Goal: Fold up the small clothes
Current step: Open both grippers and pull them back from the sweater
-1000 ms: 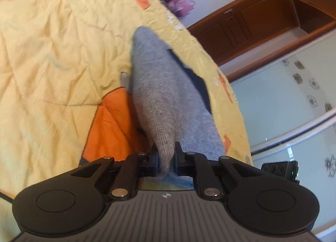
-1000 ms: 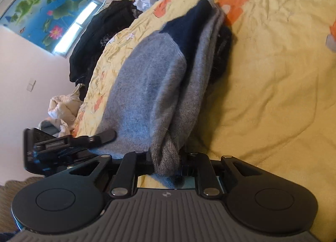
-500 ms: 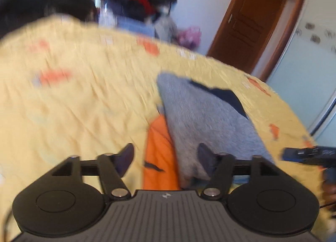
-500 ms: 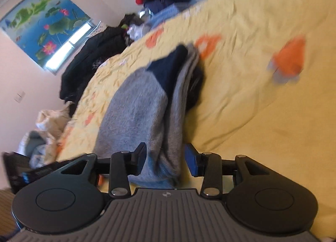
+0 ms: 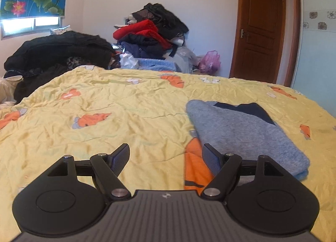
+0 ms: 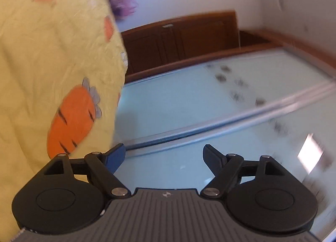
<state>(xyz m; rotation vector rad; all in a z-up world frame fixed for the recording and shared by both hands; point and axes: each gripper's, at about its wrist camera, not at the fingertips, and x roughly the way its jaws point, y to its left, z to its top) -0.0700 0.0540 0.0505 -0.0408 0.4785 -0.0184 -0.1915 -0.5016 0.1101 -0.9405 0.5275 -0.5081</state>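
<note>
R wrist view smeared w/ motion blur: wardrobe door (image 6: 210, 103) pattern unreadable, purple bag (image 6: 122, 5) just a smudge. Folded grey sweater (image 5: 241, 134) not in that view at all; in L view its near corner is hidden behind the left claw (image 5: 166, 159) body. Clothes pile (image 5: 151, 36): items too tangled to tell apart. Bed (image 5: 105, 115) cut off by both frames' edges.

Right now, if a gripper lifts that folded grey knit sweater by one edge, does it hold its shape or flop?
Probably flops: the folded grey knit sweater lies soft and rounded on the yellow carrot-print bedspread, with no stiff edges. The stacked layers look loose, so a one-edge lift would likely undo the fold. A fuzzy knit is unlikely to slip from the fingers.
</note>
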